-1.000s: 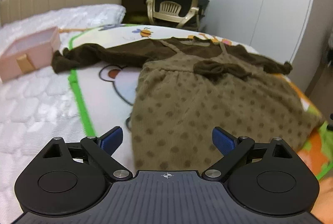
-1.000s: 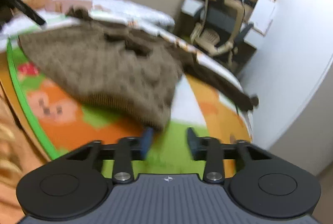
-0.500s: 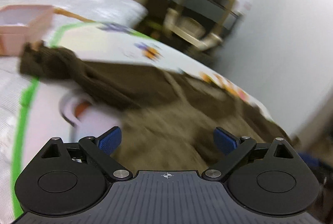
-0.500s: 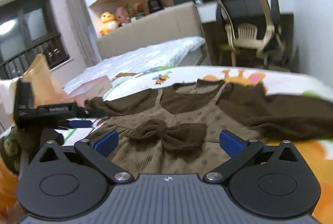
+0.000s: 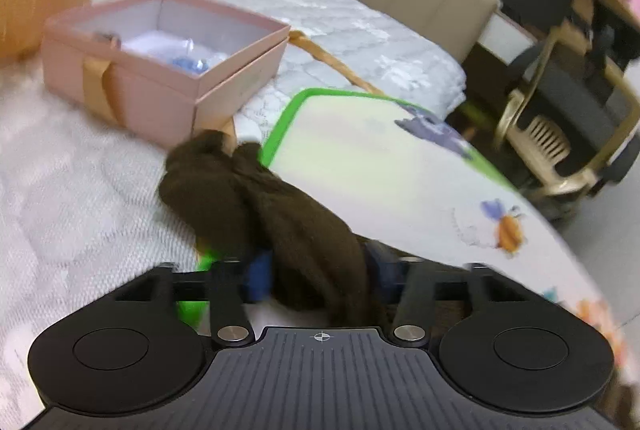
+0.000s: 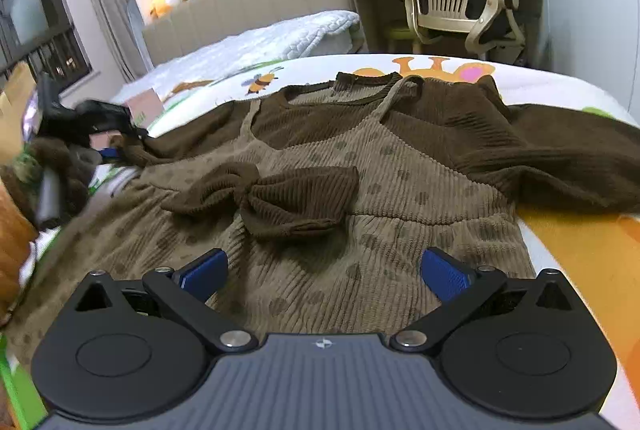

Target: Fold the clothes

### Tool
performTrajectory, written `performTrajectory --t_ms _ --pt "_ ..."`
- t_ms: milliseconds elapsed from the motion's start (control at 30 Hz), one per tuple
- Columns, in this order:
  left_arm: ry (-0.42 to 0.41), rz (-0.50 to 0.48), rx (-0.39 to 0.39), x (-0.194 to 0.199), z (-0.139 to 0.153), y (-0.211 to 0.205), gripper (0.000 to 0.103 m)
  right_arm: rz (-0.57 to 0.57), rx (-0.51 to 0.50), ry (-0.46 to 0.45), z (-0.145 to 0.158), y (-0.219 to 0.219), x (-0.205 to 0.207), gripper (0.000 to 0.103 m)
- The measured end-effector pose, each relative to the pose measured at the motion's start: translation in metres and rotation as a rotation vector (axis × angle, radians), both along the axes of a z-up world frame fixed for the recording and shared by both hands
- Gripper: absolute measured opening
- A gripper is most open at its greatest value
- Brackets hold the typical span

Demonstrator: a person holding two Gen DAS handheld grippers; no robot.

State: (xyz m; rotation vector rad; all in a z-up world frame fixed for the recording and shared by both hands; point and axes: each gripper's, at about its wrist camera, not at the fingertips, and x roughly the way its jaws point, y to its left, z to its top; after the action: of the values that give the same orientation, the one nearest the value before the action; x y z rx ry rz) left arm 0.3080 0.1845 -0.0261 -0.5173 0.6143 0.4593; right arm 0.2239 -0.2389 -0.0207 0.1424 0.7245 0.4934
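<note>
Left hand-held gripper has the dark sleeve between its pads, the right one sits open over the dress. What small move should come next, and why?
Probably carry the sleeve inward across the dress. The left hand-held gripper has just been closing on it; the sleeve end lies out by the pink box, and the right hand-held gripper holds nothing.

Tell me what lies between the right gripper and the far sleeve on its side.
Nothing separate is visible in the way. The open right gripper hovers over the tan dotted skirt of the dress; the dark brown sleeve lies flat and uncovered, up and to the right. The brown bow sits left of that path.
</note>
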Motion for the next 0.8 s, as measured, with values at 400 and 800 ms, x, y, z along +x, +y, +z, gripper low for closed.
performTrajectory --t_ms 400,800 --pt "-0.353 -0.692 0.275 -0.027 0.072 -0.161 0.04 0.007 0.003 0.0 0.002 0.002 0.0 0.103" --pt "-0.233 -0.763 0.135 -0.05 0.004 -0.157 0.096 0.078 -0.091 -0.026 0.036 0.015 -0.002 0.103"
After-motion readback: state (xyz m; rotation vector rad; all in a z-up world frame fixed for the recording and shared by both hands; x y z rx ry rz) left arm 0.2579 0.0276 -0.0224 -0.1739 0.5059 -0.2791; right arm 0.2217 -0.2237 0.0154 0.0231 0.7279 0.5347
